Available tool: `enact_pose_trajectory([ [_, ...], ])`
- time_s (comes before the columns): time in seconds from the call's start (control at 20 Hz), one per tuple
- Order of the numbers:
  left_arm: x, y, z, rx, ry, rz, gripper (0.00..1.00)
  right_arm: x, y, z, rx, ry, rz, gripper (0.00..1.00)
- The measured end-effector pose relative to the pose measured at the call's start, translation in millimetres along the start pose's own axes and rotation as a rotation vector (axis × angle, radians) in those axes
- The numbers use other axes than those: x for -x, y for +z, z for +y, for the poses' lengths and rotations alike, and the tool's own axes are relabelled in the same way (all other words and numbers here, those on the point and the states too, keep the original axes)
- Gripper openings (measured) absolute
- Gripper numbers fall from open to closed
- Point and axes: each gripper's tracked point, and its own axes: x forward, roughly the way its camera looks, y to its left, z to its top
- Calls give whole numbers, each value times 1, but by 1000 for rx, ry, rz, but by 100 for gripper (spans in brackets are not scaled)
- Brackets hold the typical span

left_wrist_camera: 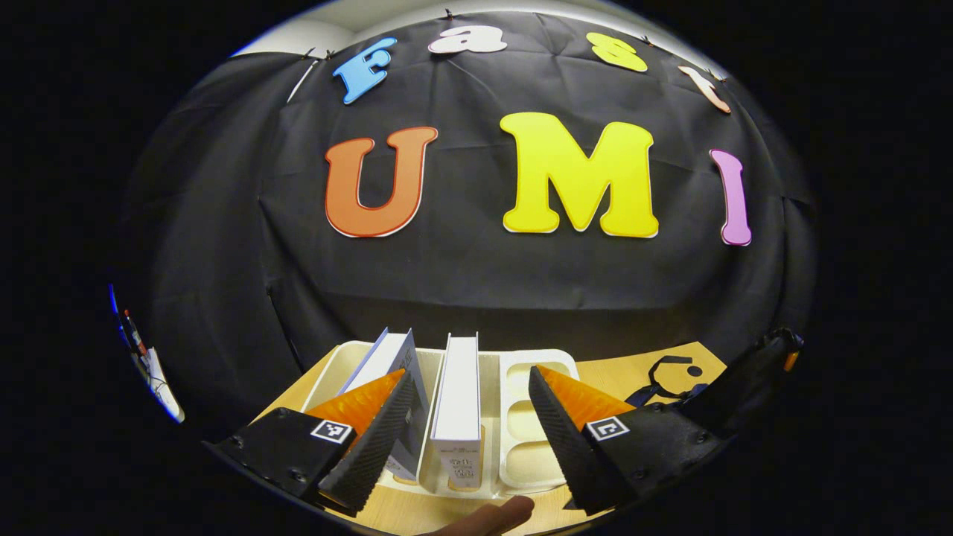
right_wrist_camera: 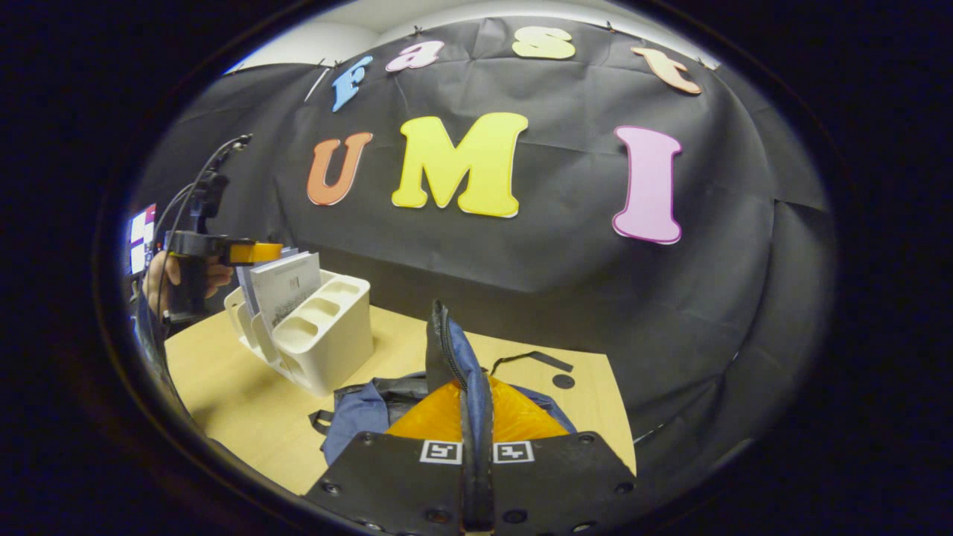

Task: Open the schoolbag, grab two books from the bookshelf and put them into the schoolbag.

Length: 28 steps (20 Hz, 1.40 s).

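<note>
In the left gripper view, two white books are seen standing in a white desk organiser [left_wrist_camera: 514, 417] that serves as the bookshelf on a pale wooden table [left_wrist_camera: 633, 372]: the upright book [left_wrist_camera: 458, 406] has its spine turned toward the camera, and the leaning book [left_wrist_camera: 387, 357] is tilted to its left, partly hidden behind one finger. To the right of the books, the organiser's open compartments are visible, and a dark strap [left_wrist_camera: 663, 380] (presumably part of the schoolbag) lies on the table beyond. A fingertip [left_wrist_camera: 495, 516] is seen at the lower edge. The left gripper [left_wrist_camera: 467, 406] is spread wide, its fingers set on either side of the upright book, and no contact with the book can be made out. In the right gripper view, the blue schoolbag [right_wrist_camera: 365, 413] is seen lying on the table [right_wrist_camera: 223, 387] just in front of the camera, with one zippered edge [right_wrist_camera: 447, 350] drawn up vertically. The organiser [right_wrist_camera: 320, 339] stands to the left of the bag, well apart from it, the books [right_wrist_camera: 287, 286] rising from its far end. Beside them the other gripper [right_wrist_camera: 253, 253] is held by a hand [right_wrist_camera: 160, 279], near the tops of the books. The right gripper [right_wrist_camera: 476, 406] is pressed together on the bag's zippered edge, which is pinched between both fingers.
</note>
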Motion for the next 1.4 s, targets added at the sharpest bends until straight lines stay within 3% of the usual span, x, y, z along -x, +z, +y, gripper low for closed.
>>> enact_pose_trajectory([
  [0.15, -29, 5, -5, -76, -17, 23, 97, 1, -2, -1, -2, 6, -8, 0],
  [0.45, -55, -23, -7, -126, 3, 180, 93, 7, -10, -8, -27, 18, -7, 0],
  [0.6, -65, -37, 4, -123, 40, 250, 92, 7, -12, -9, -24, 24, -13, 0],
  [0.7, -77, -46, -1, -87, 12, 308, 91, 6, -16, -9, -25, 28, -11, 0],
  [0.85, -77, -67, -1, -54, 3, 424, 81, 6, -19, -10, -30, 29, -10, 0],
  [1.1, -79, -78, -1, -105, -12, 495, 70, 6, -28, -7, -35, 37, -7, 0],
  [1.25, -80, -83, -3, -100, -24, 517, 49, 4, -33, -6, -46, 41, -4, 1],
  [1.4, -72, -88, -5, -92, -12, 550, 48, 2, -36, -6, -61, 45, 4, 0],
])
